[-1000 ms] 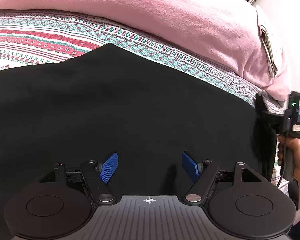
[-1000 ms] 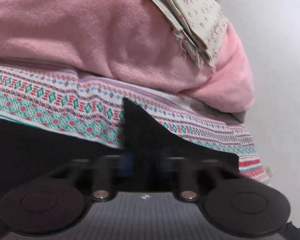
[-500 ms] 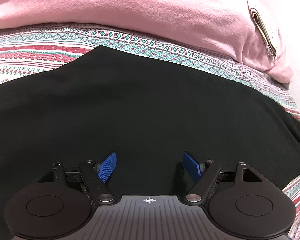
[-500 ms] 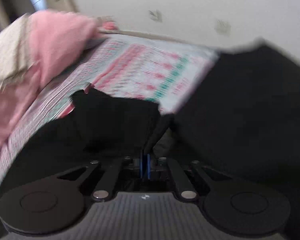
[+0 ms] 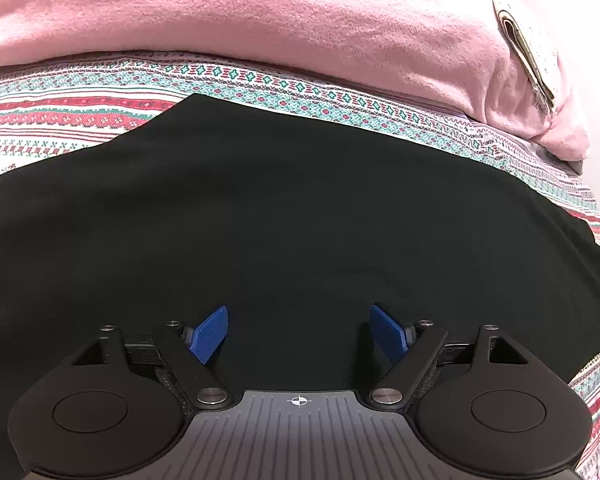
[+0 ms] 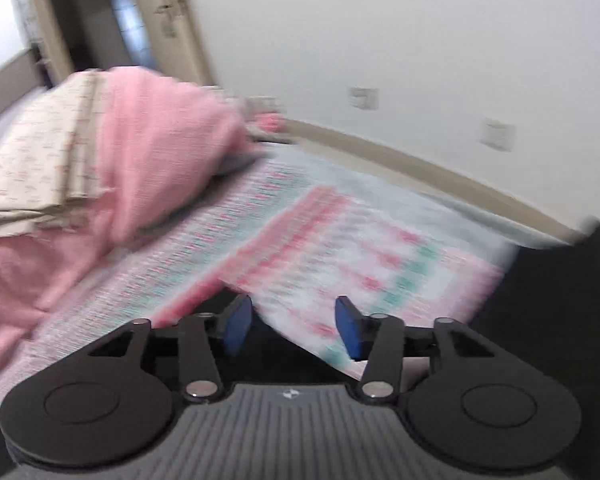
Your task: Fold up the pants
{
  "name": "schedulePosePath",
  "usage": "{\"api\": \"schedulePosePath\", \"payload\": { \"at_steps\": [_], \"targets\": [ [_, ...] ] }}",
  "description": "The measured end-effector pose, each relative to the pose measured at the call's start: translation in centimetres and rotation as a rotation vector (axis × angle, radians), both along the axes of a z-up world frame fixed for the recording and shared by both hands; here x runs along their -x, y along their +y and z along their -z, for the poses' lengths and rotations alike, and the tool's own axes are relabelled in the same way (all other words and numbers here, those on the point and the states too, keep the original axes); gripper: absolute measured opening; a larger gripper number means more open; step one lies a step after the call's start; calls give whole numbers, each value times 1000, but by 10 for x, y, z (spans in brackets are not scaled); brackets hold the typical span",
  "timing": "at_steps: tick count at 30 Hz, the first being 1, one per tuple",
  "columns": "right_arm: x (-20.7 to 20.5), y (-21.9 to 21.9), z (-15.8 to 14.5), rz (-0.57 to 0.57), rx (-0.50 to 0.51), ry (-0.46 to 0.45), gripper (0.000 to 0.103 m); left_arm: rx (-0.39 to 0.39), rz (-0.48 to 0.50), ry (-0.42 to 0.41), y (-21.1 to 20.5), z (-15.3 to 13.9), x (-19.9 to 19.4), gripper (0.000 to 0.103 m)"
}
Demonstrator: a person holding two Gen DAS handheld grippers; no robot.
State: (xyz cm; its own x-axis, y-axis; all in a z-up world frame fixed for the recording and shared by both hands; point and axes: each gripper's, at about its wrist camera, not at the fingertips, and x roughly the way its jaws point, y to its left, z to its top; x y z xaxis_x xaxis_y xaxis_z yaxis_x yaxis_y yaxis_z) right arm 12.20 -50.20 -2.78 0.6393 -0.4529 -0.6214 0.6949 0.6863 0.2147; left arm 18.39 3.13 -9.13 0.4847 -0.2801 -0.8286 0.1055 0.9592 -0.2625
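Black fabric pants (image 5: 284, 216) spread flat on patterned bedsheet (image 5: 80, 116), long axis left-right, directly ahead of left claw (image 5: 299, 334), wide, empty. Right claw (image 6: 292, 326) wide, empty, aimed off pants.

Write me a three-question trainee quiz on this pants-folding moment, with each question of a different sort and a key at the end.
1. True or false: the left tool is shut on the black pants.
2. Multiple choice: what lies on top of the pink blanket? A) folded beige printed cloth B) a pillow C) a book
3. Fill in: the pants lie on a patterned ____ with red and teal bands.

Key
1. False: its blue fingers stand wide apart over the pants.
2. A: the folded beige printed cloth.
3. Bedsheet. The right tool is open above it too.
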Motion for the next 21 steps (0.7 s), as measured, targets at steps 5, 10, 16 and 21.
{"api": "schedulePosePath", "payload": {
  "at_steps": [5, 10, 16, 21],
  "targets": [
    [-57, -14, 23, -94, -40, 74, 71, -6, 9, -5, -2, 1, -2, 80],
    [-97, -6, 63, -160, 36, 298, 49, -13, 25, -8, -4, 2, -5, 83],
    [-93, 8, 19, -256, 210, 62, 35, -1, 39, -3, -2, 1, -5, 83],
    [-111, 9, 44, -234, 290, 191, 38, -16, 54, -8, -4, 1, -4, 83]
  ]
}}
